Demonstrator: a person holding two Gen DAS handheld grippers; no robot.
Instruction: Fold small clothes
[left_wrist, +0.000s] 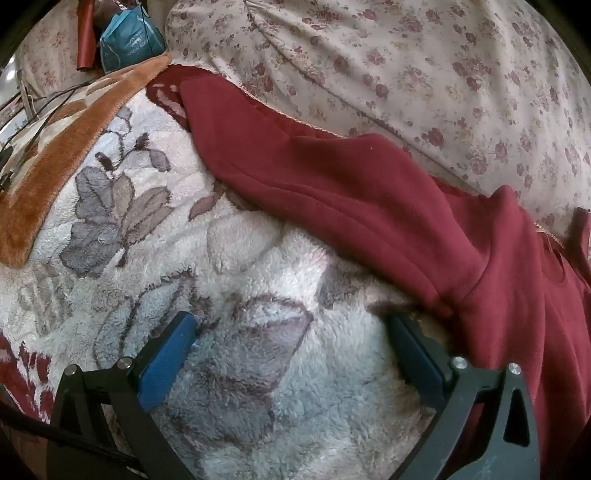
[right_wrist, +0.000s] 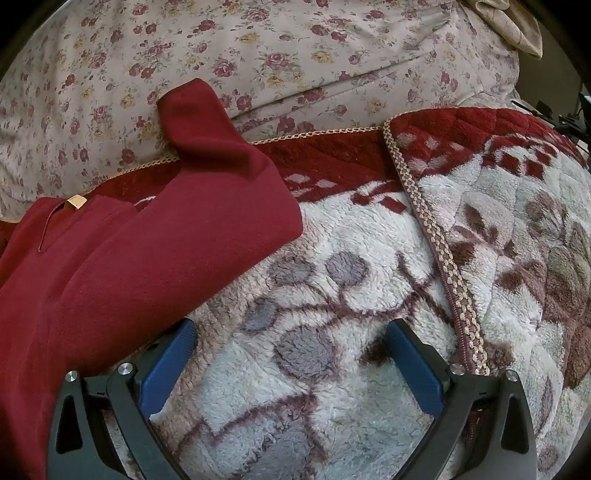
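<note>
While both tongs, left (left_wrist: 291, 332) & right (right_wrist: 291, 336), hang spread wide w/ nothing in them, the red top (left_wrist: 369, 192) lies flat on the fluffy blanket (left_wrist: 258, 350), so grab each sleeve end gently.

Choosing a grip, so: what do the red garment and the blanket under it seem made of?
Red garment: looks like a soft matte knit, maybe fleece; smooth faintly brushed surface, rounded folds. Blanket: plush long-pile fleece, probably synthetic; tufted fuzzy surface, printed leaves.
</note>
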